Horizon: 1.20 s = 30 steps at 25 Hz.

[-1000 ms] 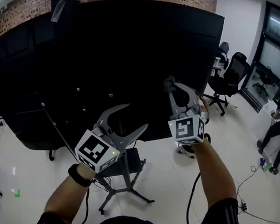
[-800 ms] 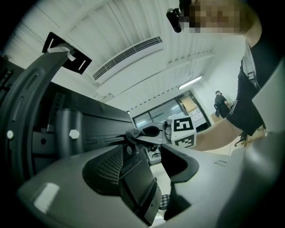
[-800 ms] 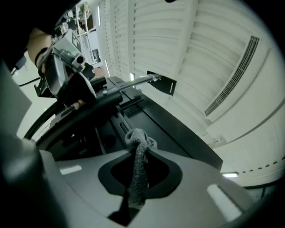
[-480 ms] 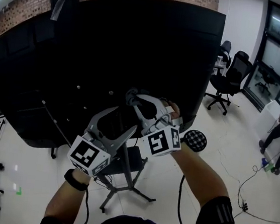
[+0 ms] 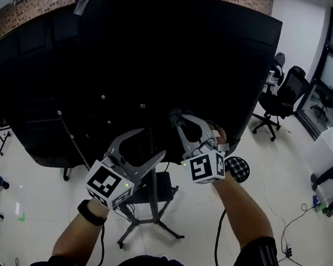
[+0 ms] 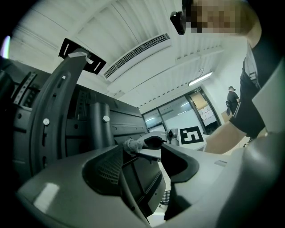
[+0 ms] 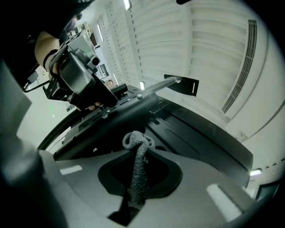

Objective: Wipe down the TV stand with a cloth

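The left gripper point(image 5: 149, 144) hangs with its 2 jaws spread wide and nothing between them, just in front of the back of the big black TV point(image 5: 164, 57). Below it the TV stand point(image 5: 152, 188) rises on 1 grey post from splayed legs on the white floor point(image 5: 37, 204). The right gripper point(image 5: 178, 119) is clamped on a grey cloth point(image 7: 137, 169), whose bunched end sticks out past the jaw tips near the TV's back; contact is unclear. 2 office chairs point(image 5: 289, 93) stand far right.

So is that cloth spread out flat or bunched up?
Bunched: the cloth stands as a narrow twisted strip pinched in the right claw.
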Each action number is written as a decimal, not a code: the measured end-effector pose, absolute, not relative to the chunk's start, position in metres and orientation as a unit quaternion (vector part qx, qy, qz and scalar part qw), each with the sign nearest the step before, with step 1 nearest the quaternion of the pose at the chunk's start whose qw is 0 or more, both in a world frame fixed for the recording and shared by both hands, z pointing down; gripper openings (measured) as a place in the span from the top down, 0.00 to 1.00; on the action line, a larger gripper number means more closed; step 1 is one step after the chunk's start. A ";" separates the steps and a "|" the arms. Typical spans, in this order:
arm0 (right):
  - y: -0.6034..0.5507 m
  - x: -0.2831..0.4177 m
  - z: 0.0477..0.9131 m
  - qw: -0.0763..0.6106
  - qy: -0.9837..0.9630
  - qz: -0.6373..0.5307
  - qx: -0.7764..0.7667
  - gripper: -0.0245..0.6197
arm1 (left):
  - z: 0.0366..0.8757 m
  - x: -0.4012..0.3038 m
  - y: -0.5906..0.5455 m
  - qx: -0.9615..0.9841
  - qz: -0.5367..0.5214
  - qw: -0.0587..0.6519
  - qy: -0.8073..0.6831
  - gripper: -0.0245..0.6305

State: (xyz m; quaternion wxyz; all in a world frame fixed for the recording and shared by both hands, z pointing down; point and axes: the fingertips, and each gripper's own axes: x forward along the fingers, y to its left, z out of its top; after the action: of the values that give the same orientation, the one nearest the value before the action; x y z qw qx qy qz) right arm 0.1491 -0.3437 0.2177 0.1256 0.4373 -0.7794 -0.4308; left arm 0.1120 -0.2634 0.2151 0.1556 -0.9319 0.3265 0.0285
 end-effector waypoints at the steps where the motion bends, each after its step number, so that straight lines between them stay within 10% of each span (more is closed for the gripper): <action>1: -0.345 0.158 0.218 0.129 -0.777 -0.428 0.444 0.93 | 0.217 0.114 -0.264 -0.933 0.029 0.155 0.324 0.52; 15: -0.356 0.254 0.218 0.152 -0.733 -0.391 0.535 0.93 | 0.219 0.127 -0.256 -0.940 0.031 0.156 0.301 0.52; 30: -0.233 0.008 0.125 0.076 -0.782 -0.451 0.423 0.93 | 0.191 -0.042 -0.222 -0.918 0.045 0.176 0.354 0.52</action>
State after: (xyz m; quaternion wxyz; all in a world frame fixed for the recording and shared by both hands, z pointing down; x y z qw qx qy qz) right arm 0.0077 -0.2330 0.1245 0.0761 0.4229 -0.7821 -0.4513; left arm -0.0422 -0.2225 0.1908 0.1756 -0.9175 0.3539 0.0449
